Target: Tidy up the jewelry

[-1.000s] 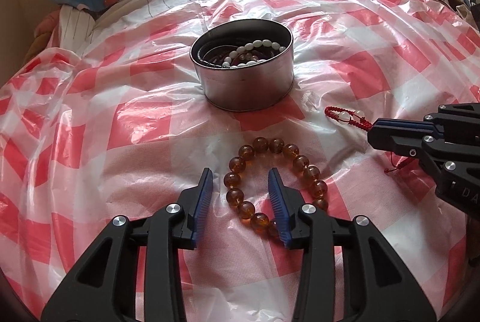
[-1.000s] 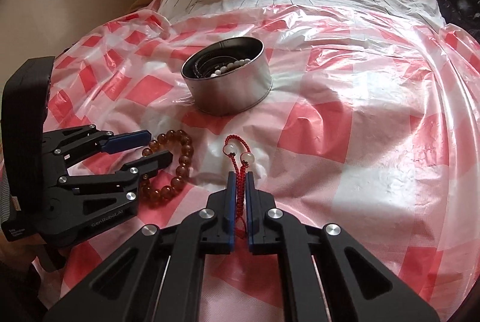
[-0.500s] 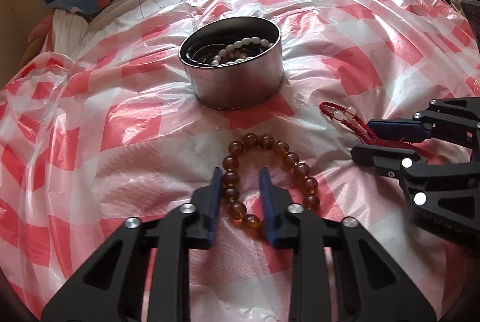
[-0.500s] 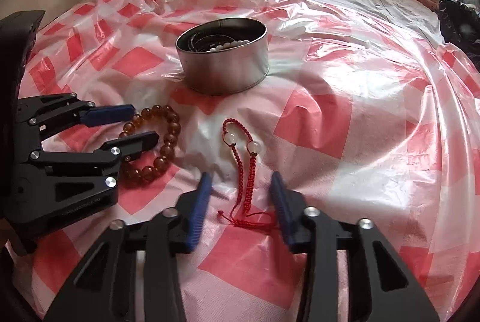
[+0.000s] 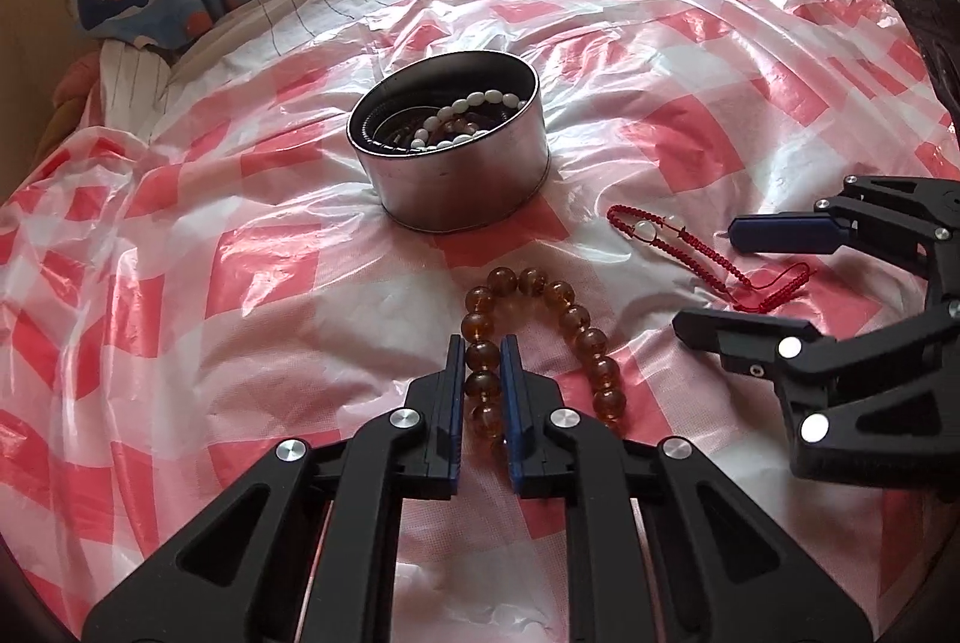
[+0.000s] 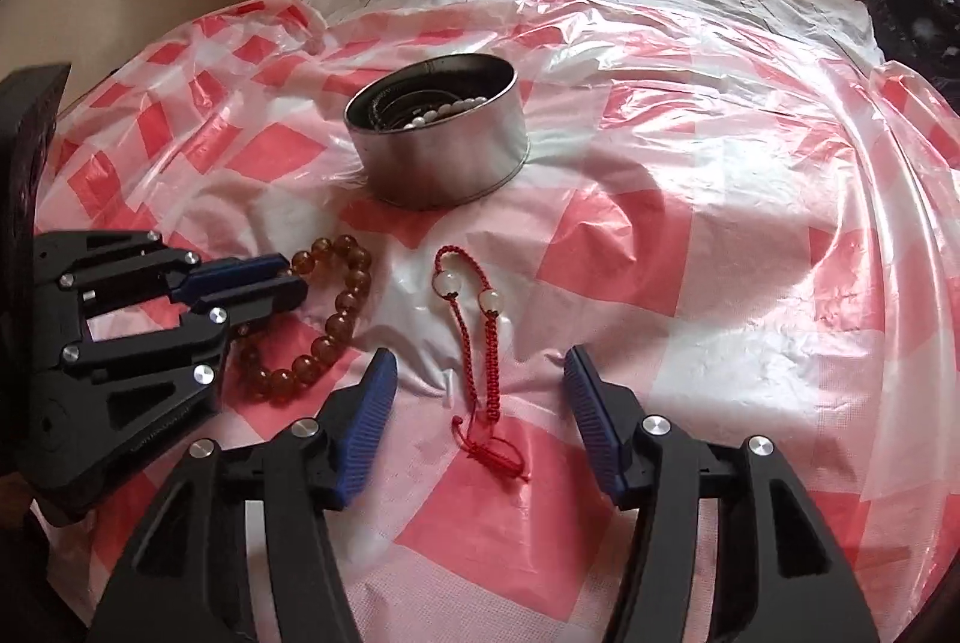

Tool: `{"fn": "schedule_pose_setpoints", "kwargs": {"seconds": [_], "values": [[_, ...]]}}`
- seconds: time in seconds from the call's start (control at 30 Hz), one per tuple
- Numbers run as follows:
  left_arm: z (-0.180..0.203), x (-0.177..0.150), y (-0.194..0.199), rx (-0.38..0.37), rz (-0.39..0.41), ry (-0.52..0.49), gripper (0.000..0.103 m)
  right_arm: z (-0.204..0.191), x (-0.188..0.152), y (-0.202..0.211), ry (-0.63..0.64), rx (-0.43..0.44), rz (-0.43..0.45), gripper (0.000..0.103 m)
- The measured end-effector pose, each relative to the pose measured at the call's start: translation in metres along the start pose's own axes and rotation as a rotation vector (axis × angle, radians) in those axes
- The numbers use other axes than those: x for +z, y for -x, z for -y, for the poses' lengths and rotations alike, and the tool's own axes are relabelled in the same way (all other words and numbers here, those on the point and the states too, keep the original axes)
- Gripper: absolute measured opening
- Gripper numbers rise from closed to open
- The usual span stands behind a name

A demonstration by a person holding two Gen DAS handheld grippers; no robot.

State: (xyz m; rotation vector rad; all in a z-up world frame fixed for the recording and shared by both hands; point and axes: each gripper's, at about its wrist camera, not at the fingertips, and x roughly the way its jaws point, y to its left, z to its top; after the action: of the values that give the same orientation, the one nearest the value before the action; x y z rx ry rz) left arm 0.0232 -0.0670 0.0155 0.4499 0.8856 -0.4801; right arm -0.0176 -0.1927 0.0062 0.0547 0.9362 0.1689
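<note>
From the left wrist, the left gripper [image 5: 482, 361] is pinched narrow on one side of an amber bead bracelet [image 5: 543, 337] lying on a red-and-white checked plastic sheet [image 5: 180, 283], just in front of a round metal tin [image 5: 462, 187] that already holds other beads. From the right wrist, the right gripper [image 6: 480, 391] has its jaws opening around a red cord bracelet [image 6: 480, 337] — the pads clear of it, the cord flat on the sheet. The lift likely goes best straight up and slowly, so the loose loop clears the tin's rim without snagging.
</note>
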Motion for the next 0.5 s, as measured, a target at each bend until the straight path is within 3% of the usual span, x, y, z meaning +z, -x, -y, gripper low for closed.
{"fn": "schedule_pose_setpoints", "kwargs": {"seconds": [0.07, 0.17, 0.4, 0.47, 0.5], "values": [[-0.001, -0.002, -0.003, 0.004, -0.010, 0.004, 0.011, 0.000, -0.001, -0.001, 0.006, 0.027, -0.009, 0.025], [-0.002, -0.002, -0.003, 0.004, -0.007, 0.006, 0.011, 0.005, -0.002, 0.001, -0.030, 0.073, -0.007, 0.006], [-0.004, -0.001, -0.005, 0.004, -0.011, 0.019, 0.012, 0.009, 0.003, 0.014, -0.075, 0.146, 0.054, 0.005], [-0.005, -0.001, -0.006, 0.002, -0.013, 0.030, 0.016, 0.008, 0.004, 0.017, -0.076, 0.144, 0.068, 0.005], [-0.006, -0.001, -0.006, 0.000, -0.013, 0.037, 0.025, 0.009, 0.005, 0.019, -0.078, 0.140, 0.079, 0.005]]}}
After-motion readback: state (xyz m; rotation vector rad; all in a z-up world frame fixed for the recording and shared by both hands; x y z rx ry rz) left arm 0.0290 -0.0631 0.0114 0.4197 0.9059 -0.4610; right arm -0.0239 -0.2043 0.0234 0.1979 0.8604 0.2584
